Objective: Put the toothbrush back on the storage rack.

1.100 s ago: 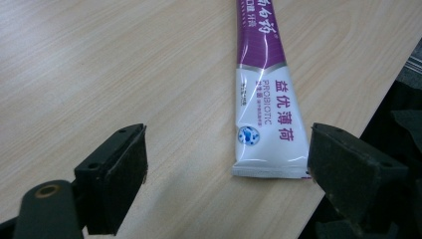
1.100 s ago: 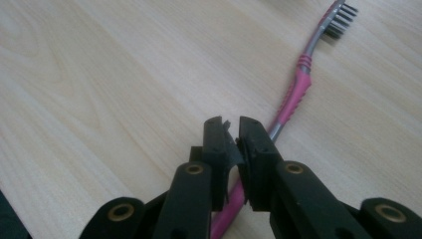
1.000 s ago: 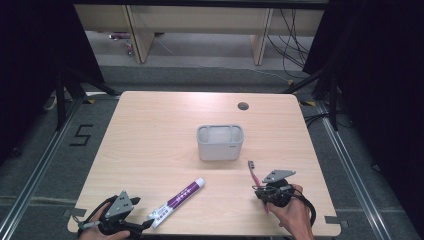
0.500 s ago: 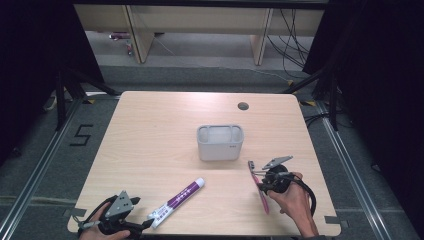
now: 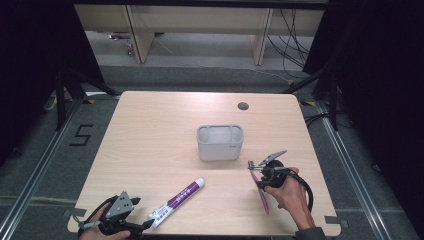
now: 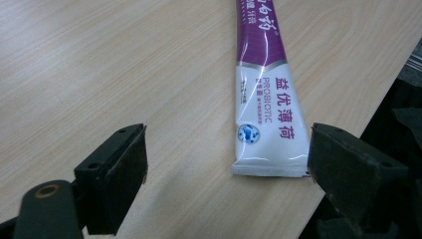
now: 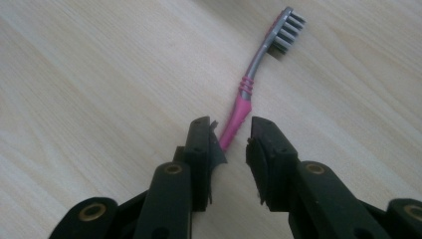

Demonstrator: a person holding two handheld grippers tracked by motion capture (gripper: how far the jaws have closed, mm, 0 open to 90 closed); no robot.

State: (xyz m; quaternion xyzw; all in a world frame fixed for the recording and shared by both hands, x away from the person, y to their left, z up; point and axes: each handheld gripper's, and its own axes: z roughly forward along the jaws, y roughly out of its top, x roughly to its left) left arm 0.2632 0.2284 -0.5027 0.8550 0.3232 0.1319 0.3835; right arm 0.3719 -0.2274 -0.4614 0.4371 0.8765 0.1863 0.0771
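- Left tool (image 5: 127, 227): at near-left corner of the tabletop (image 5: 150, 135), low, jaws wide w/ nothing gripped. Left gripper view: pads stand well apart, one each side of the tube's crimped end. Prob. parked here for a grab across the flat end, the thinnest part to pinch.
- Toothpaste tube (image 5: 178, 201): purple/white, lying flat, just ahead-right of left tool; crimp end (image 6: 268, 149) sits between the jaws nearer the right pad, cap end points away toward the caddy. Diagonal lie keeps the crimp facing the tool, so approach is straight-on. Crimp is close to the tabletop edge, little room behind.
- Caddy (image 5: 220, 142): grey, two-compartment holder, upright, mid-tabletop, well ahead of both tools, between them. Looks like the likely destination for both items; central spot means either hand can reach it.
- Toothbrush (image 5: 260, 187): pink handle, grey neck, lying on the tabletop; handle runs in between right tool's jaws, head (image 7: 286, 31) points away from it, bristles sideways.
- Right tool (image 5: 257, 167): near-right area, jaws narrow but w/ visible gaps either side of the handle; they've just been opening, handle between them, not clamped. Can't tell if the left pad brushes the handle.
- Cable hole (image 5: 243, 106): far edge, beyond caddy, unused.
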